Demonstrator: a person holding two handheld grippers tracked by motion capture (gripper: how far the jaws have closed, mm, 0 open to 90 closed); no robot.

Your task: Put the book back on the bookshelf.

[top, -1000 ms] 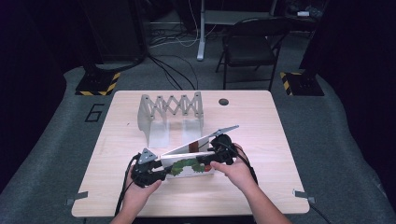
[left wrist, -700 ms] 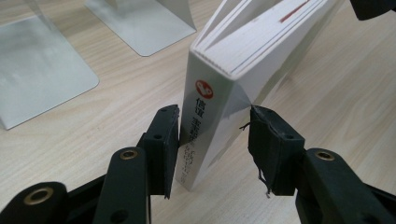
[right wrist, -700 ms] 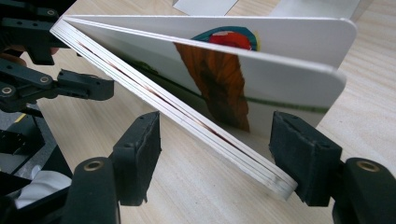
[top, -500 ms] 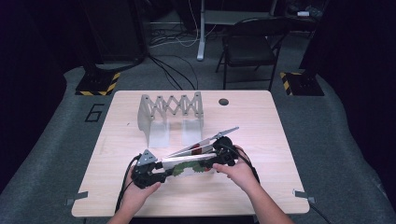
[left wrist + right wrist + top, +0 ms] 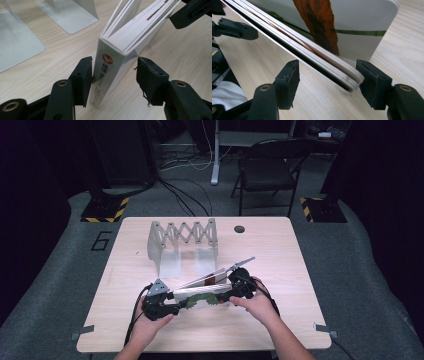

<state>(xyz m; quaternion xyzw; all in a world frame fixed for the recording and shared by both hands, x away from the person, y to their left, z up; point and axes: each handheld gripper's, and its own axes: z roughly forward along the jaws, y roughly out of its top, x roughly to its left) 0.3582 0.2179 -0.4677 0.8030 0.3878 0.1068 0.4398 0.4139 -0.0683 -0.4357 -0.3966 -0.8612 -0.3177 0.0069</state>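
Note:
A white book with green and brown cover art stands on its edge on the front half of the table, its pages fanned apart. My left gripper is at its spine end. In the left gripper view the spine sits between the open jaws of the left gripper; one jaw touches it and the other stands apart. My right gripper is at the other end. In the right gripper view the right gripper is open around the page edges, with only one jaw touching them.
An expandable metal book rack with flat foot plates stands behind the book. A small black disc lies near the table's far edge. A folding chair and cables are on the floor beyond the light wooden table.
The book has tipped so that less of its cover faces the camera, and its raised cover has dropped lower. Both grippers have stayed at its ends.

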